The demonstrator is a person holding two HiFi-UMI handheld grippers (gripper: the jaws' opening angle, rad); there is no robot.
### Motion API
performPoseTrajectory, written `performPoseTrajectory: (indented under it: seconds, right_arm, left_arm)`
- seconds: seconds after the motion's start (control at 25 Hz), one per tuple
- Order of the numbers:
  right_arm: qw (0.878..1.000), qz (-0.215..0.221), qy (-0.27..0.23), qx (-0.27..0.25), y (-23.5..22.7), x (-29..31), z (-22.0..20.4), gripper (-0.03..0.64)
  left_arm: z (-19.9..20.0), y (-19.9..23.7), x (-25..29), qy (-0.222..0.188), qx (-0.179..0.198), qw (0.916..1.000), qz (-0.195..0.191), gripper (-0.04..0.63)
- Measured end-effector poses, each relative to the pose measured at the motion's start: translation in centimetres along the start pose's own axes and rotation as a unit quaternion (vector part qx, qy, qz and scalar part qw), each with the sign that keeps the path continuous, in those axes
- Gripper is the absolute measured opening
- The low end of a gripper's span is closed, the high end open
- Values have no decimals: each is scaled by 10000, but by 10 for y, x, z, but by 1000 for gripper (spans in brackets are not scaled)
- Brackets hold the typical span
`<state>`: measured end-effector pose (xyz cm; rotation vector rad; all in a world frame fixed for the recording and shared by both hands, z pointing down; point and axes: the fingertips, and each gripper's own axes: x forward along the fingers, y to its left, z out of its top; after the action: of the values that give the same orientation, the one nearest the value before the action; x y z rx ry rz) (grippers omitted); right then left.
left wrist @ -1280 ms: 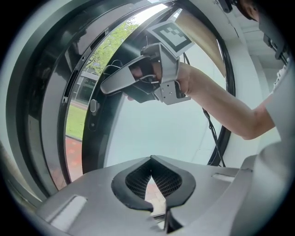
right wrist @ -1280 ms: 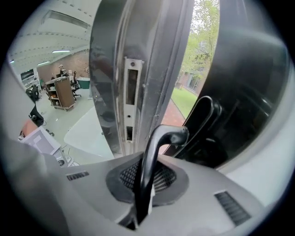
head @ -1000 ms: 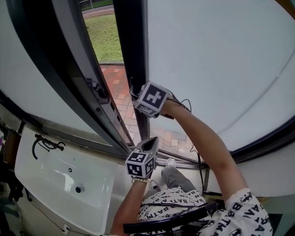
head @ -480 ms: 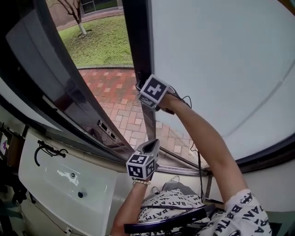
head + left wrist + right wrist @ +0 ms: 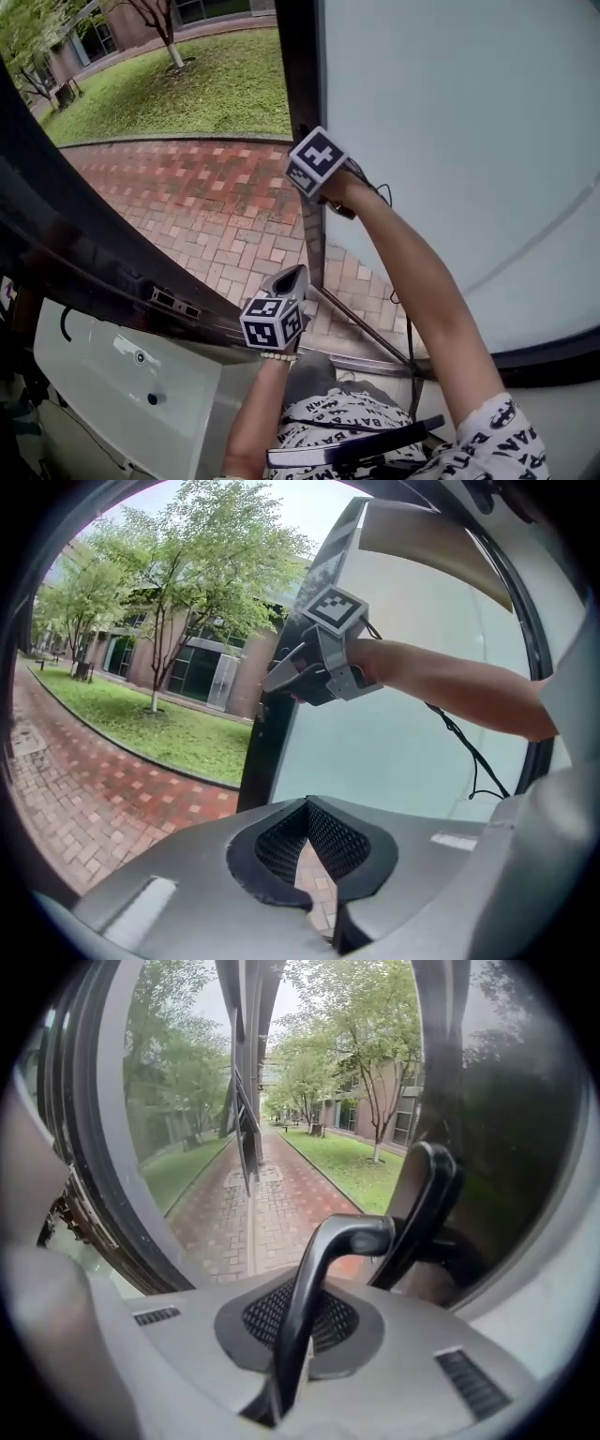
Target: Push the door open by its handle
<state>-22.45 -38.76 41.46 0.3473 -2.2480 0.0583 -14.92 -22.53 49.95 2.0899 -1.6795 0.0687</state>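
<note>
The door is a frosted glass panel (image 5: 450,131) with a dark upright edge (image 5: 302,75), and it stands swung outward. Its dark lever handle (image 5: 328,1269) runs between the jaws of my right gripper (image 5: 300,1321), which is shut on it. In the head view that gripper's marker cube (image 5: 317,161) sits against the door edge at the end of an outstretched arm. My left gripper (image 5: 286,279) hangs lower, near the threshold, apart from the door. It is shut with nothing in it, and it points at the door edge (image 5: 267,733).
Through the opening lie a red brick path (image 5: 206,206) and a lawn (image 5: 187,94). A dark curved frame (image 5: 66,262) bounds the opening's left side. A white basin (image 5: 122,375) is at lower left. A black chair back (image 5: 356,442) is beside the person's legs.
The door has swung further outward, so the gap is much wider and shows more brick path and lawn. My right gripper has gone up and away with the handle. The left gripper has barely shifted.
</note>
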Motion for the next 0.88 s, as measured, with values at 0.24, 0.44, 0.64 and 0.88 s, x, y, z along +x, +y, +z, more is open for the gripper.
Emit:
performPoseTrajectory:
  seconds: [0.24, 0.44, 0.64, 0.88]
  right_arm:
    - [9975, -181, -233, 641, -84, 0, -5, 2]
    - [9935, -436, -215, 1028, -157, -4, -23, 3]
    - [9870, -563, -306, 1474, -226, -16, -48, 12]
    - [9773, -1030, -312, 1823, -303, -42, -84, 15]
  left_arm:
    - [19, 16, 54, 45, 77, 9994, 327, -12]
    - [27, 17, 115, 132, 108, 9993, 320, -12]
    - [36, 17, 196, 247, 136, 9996, 92, -12]
    - [46, 14, 281, 651, 104, 9978, -49, -14]
